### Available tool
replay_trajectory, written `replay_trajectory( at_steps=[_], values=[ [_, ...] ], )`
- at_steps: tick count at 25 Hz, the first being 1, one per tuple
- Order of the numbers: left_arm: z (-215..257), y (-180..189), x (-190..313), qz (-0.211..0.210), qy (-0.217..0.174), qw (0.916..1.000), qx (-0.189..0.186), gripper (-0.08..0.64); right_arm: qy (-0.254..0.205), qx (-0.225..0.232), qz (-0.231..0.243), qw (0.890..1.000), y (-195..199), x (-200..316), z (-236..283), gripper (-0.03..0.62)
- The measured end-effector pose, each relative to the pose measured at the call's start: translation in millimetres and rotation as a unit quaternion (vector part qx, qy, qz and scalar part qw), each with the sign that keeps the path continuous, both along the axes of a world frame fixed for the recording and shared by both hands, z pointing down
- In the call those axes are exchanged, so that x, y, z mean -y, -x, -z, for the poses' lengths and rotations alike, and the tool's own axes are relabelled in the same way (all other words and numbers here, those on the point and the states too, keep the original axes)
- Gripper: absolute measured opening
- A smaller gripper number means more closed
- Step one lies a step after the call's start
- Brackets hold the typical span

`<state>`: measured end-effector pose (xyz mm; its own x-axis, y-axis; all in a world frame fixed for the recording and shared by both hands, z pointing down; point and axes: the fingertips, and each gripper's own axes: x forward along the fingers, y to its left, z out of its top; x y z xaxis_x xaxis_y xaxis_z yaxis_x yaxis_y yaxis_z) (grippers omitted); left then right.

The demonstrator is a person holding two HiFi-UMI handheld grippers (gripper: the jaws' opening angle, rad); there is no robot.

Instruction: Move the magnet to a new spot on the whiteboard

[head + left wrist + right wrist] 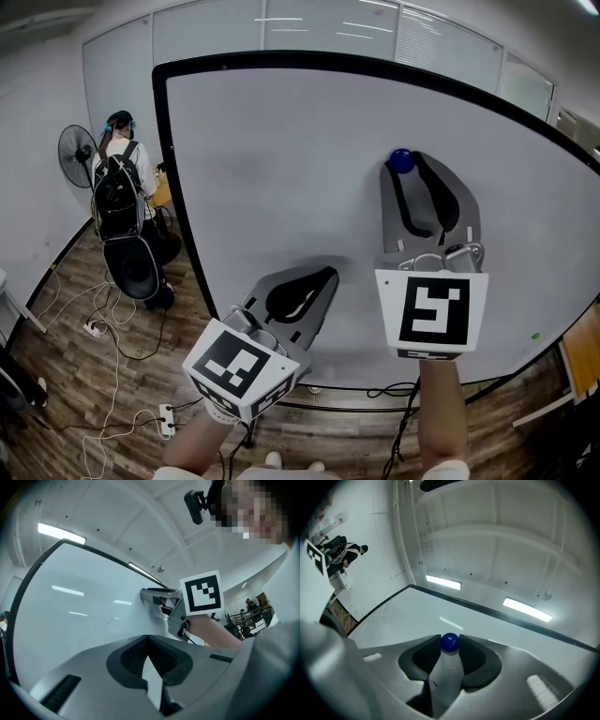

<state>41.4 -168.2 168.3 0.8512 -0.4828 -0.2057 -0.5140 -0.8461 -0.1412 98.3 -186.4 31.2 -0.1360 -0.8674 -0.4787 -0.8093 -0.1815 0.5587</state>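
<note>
1. Whiteboard [281, 169]: large, black-framed, bare white face. It stands upright on a wood floor [84, 375].
2. Magnet [450, 642]: small, round, dark blue. It sits on the board face, right of centre and in the upper half in the head view.
3. Right gripper [406, 166]: points up along the board. Its tongs pinch the magnet, one dark pad touching each side of it right at the tips.
4. Left gripper [326, 275]: lower down and to the left of the right gripper. Its tongs are pressed together tip to tip. Cannot tell whether the tips touch the board.
5. Background, left of the board: a standing fan [77, 155], a person [120, 150] beside it, and loose cables [103, 328] trailing over the floor.
</note>
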Motion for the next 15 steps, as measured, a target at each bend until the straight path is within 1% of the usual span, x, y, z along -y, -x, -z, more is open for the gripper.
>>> replay_trajectory(
  at_steps=[6, 11, 15],
  values=[
    [-4, -6, 0, -0.003, 0.004, 1.0, 0.003, 0.006, 0.007, 0.022, 0.035, 0.999, -5, -2, 0, 0.13],
    [-6, -5, 1, -0.003, 0.006, 1.0, 0.004, 0.006, -0.016, 0.028, 0.045, 0.998, -8, -14, 2, 0.13],
    [-6, -5, 4, -0.005, 0.007, 0.9999, 0.007, 0.006, -0.021, 0.031, 0.048, 0.998, -4, -18, 2, 0.13]
  ],
)
